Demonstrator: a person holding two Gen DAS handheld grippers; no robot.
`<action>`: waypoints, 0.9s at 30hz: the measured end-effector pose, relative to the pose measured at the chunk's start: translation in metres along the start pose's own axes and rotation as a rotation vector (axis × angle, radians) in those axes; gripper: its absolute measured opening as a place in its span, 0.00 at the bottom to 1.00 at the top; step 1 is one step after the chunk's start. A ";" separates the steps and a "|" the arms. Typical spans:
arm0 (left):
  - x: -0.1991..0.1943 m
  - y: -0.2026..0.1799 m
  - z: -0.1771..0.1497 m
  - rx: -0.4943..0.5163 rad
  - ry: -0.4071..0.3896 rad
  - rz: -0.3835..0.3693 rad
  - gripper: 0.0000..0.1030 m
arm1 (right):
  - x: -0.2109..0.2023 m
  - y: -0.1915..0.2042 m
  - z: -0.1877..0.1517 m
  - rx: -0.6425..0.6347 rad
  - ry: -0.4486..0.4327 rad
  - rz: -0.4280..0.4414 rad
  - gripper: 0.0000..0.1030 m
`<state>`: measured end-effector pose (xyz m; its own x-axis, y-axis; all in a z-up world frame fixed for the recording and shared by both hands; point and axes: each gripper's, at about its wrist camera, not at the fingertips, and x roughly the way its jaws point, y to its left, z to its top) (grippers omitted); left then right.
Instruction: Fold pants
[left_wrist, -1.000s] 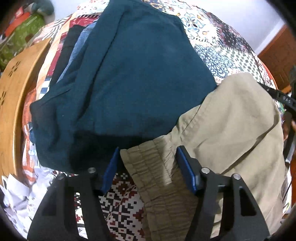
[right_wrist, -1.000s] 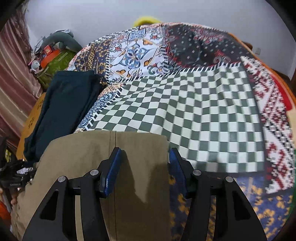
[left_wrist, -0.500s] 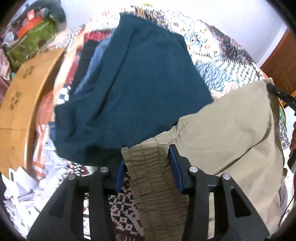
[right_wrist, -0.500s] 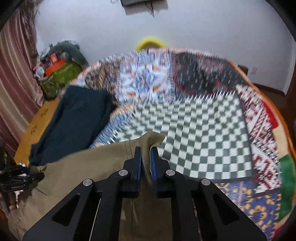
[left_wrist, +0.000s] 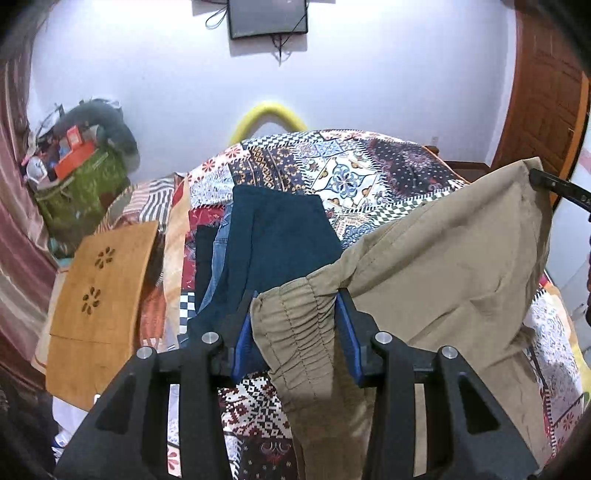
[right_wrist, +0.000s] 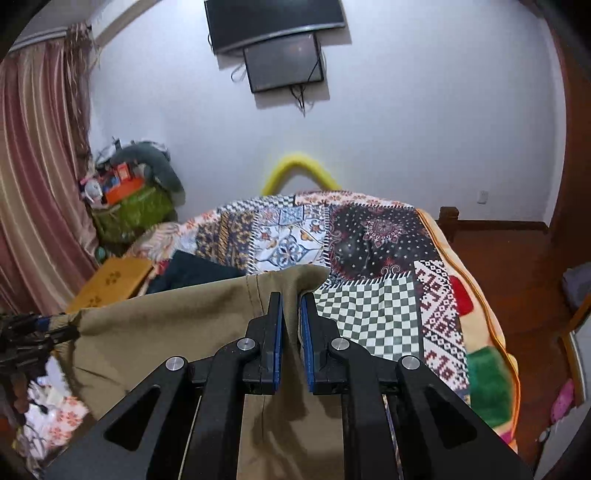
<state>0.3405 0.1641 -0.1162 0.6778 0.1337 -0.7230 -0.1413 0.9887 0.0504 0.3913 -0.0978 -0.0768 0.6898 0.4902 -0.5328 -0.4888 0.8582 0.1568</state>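
Observation:
The khaki pants (left_wrist: 443, 266) hang lifted above the patchwork bed (left_wrist: 369, 170). My left gripper (left_wrist: 295, 325) is shut on the gathered elastic waistband (left_wrist: 299, 332). My right gripper (right_wrist: 291, 314) is shut on the hem end of the khaki pants (right_wrist: 177, 332), holding the cloth taut between both grippers. The right gripper shows as a black tip at the far corner in the left wrist view (left_wrist: 554, 184). The left gripper shows at the left edge in the right wrist view (right_wrist: 33, 332).
A folded stack of dark teal and blue clothes (left_wrist: 273, 243) lies on the bed's left part. A wooden board (left_wrist: 99, 295) stands beside the bed on the left, with a green bag (left_wrist: 81, 192) behind it. A checked patch (right_wrist: 369, 317) of the quilt lies under the right gripper.
Both grippers have closed on the khaki pants and lifted them off the bed. The views have tilted up towards the wall.

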 end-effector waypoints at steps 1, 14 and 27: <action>-0.005 -0.002 -0.002 0.007 -0.002 -0.002 0.41 | -0.008 0.000 -0.003 0.004 -0.003 0.006 0.08; -0.065 -0.012 -0.064 0.013 -0.013 -0.058 0.42 | -0.106 0.017 -0.076 -0.018 -0.014 0.040 0.08; -0.097 -0.027 -0.149 0.083 0.018 -0.061 0.43 | -0.153 0.026 -0.169 0.034 0.048 0.044 0.08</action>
<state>0.1713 0.1139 -0.1499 0.6699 0.0729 -0.7389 -0.0396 0.9973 0.0626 0.1834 -0.1764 -0.1317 0.6414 0.5202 -0.5639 -0.4992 0.8411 0.2081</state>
